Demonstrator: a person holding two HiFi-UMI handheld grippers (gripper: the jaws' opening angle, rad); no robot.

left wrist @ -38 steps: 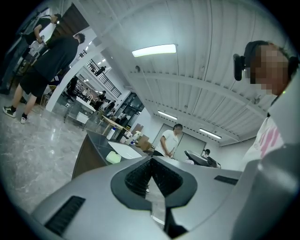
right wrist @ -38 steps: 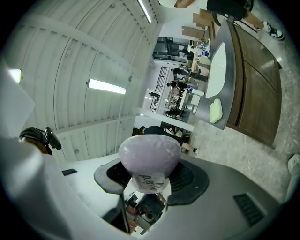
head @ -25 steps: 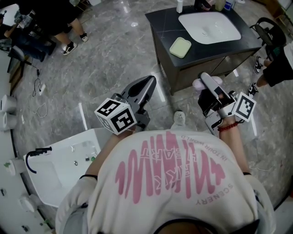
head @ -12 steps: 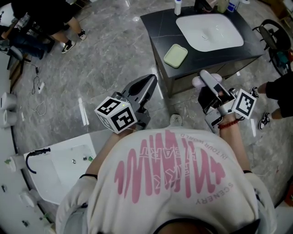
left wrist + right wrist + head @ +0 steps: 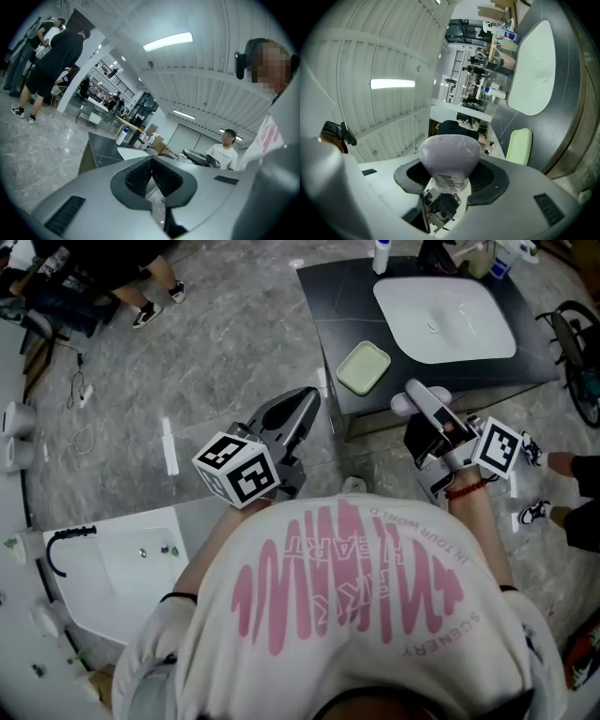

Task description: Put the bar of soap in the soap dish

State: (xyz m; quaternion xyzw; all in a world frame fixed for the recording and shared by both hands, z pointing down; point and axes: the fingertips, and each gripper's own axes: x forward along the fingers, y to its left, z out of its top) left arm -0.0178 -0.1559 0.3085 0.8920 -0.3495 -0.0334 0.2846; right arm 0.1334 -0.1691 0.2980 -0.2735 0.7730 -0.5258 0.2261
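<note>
The right gripper (image 5: 422, 401) squeezes the purple soap (image 5: 449, 157), back end hidden between its jaws, long way pointing ahead; the left gripper (image 5: 302, 407) is closed, empty.

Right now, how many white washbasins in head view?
2: oval white washbasin in the dark vanity top ahead; rectangular white washbasin with black tap lower left. None seem hidden.

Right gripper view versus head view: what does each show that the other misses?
Only the right gripper view: the right gripper up close, jaws clamped on the lilac soap bar, with lettering on the bar. Only the head view: the shut left gripper and a second white basin at lower left. Both: the empty green soap dish beside the white sink on the dark counter.
</note>
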